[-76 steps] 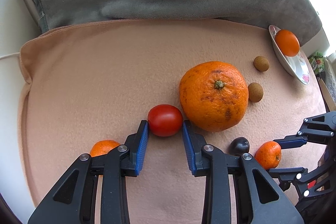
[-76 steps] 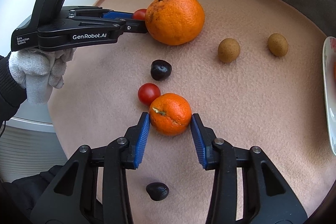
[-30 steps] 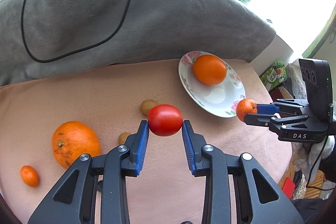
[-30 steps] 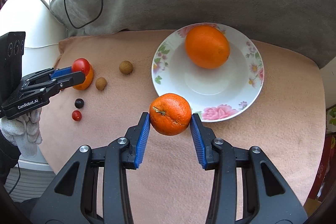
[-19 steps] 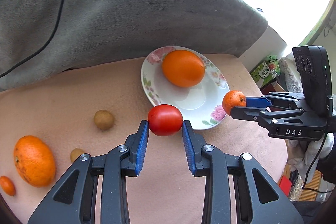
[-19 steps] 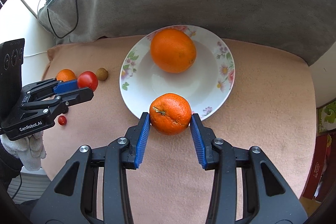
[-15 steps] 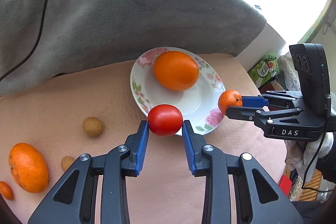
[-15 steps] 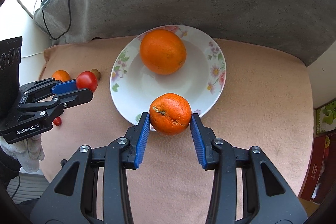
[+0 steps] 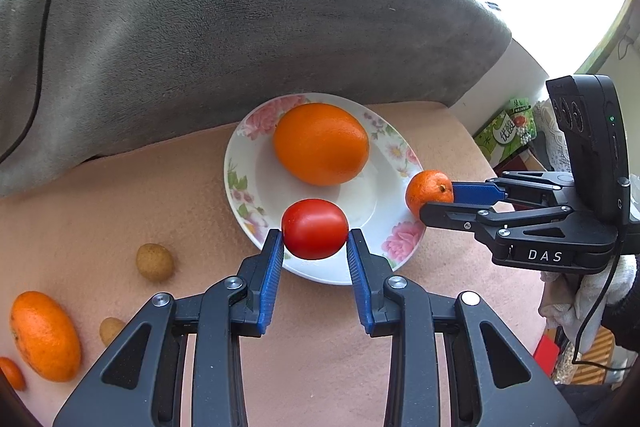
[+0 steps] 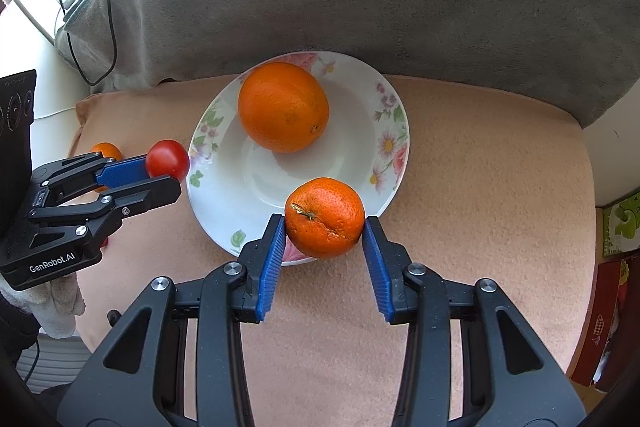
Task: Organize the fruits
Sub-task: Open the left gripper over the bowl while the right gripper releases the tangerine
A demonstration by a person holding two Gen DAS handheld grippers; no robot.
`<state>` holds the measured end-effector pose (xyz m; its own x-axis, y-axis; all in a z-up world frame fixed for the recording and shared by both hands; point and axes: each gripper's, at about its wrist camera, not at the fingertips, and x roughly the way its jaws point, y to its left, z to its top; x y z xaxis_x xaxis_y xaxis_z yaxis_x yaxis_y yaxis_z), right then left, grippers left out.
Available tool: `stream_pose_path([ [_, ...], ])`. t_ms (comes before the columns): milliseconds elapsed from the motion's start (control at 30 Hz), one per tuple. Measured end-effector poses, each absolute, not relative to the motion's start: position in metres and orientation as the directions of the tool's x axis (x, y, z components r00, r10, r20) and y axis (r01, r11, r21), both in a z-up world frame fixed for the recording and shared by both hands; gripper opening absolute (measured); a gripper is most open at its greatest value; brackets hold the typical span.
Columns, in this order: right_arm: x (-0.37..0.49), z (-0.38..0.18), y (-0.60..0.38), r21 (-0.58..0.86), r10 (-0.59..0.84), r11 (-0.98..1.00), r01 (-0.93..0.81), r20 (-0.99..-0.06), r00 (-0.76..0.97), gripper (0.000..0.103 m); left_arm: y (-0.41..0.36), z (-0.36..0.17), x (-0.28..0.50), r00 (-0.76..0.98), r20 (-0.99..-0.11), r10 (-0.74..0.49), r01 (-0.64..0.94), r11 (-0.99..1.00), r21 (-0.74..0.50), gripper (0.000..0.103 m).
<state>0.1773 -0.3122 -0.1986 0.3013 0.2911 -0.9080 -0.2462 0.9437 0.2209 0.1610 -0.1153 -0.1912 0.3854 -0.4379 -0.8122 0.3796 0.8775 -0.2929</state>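
Note:
My left gripper (image 9: 315,247) is shut on a red tomato (image 9: 315,228) and holds it over the near rim of a white flowered plate (image 9: 240,163). A large orange (image 9: 321,143) lies in that plate. My right gripper (image 10: 325,231) is shut on a small mandarin (image 10: 325,218) above the plate's (image 10: 208,195) near edge. In the right wrist view the left gripper (image 10: 170,171) with the tomato (image 10: 167,159) hangs at the plate's left rim. In the left wrist view the right gripper (image 9: 438,195) with the mandarin (image 9: 429,190) hangs at the right rim.
On the peach cushion (image 9: 120,207) left of the plate lie two small brown fruits (image 9: 155,262), a big rough orange (image 9: 45,335) and a small mandarin (image 9: 11,373). A grey blanket (image 9: 200,7) with a black cable rises behind. A gloved hand (image 10: 60,303) holds the left tool.
Both grippers have carried their fruit from the cushion's left part to the plate. Over the last half second they barely shifted; the plate drew slightly nearer.

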Motion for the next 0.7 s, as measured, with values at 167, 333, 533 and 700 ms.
stream_pose_path([
  [167,0.178,-0.199,-0.315,0.228,0.291,0.947,-0.228,-0.908,0.302,0.042,-0.119,-0.192,0.163,0.381,-0.816,-0.434,0.383,0.878,-0.288,0.031],
  [333,0.177,-0.198,-0.317,0.222,0.284,0.95,-0.221,-0.909,0.306,0.042,-0.118,-0.194,0.165,0.381,-0.819,-0.43,0.376,0.881,-0.288,0.031],
  [533,0.177,-0.191,-0.321,0.221,0.28,0.953,-0.205,-0.902,0.329,0.056,-0.118,-0.196,0.165,0.384,-0.821,-0.422,0.368,0.886,-0.284,0.04],
  [700,0.177,-0.186,-0.324,0.213,0.266,0.959,-0.187,-0.901,0.342,0.067,-0.115,-0.194,0.165,0.391,-0.821,-0.416,0.359,0.89,-0.28,0.054],
])
